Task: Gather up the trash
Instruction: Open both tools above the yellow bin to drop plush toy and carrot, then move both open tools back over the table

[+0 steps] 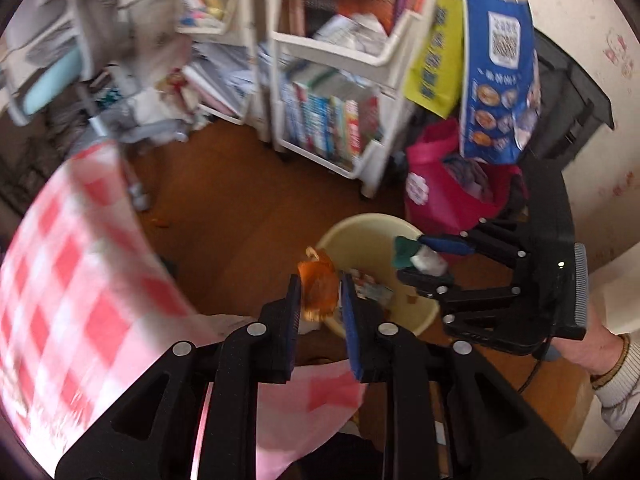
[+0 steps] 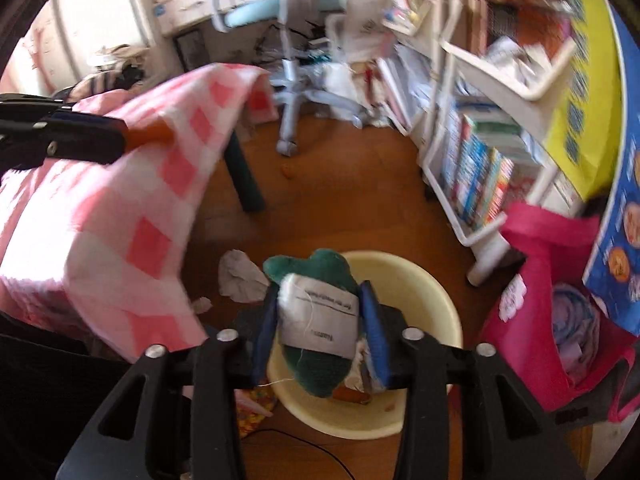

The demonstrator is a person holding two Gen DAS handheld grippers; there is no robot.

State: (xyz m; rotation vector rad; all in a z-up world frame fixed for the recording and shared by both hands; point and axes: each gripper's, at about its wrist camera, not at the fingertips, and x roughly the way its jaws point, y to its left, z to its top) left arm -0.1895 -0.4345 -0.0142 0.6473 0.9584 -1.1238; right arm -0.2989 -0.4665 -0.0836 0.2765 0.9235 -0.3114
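My left gripper is shut on an orange peel and holds it beside the near rim of a pale yellow bin on the floor. My right gripper is shut on a green cloth scrap with a white label and holds it over the yellow bin. In the left wrist view the right gripper hovers above the bin with the green scrap. In the right wrist view the left gripper shows at the far left with the orange peel. Some trash lies inside the bin.
A table with a pink checked cloth stands at the left, its dark leg on the wood floor. White book carts stand behind the bin. A magenta bag and a blue bag are at the right. Crumpled paper lies on the floor.
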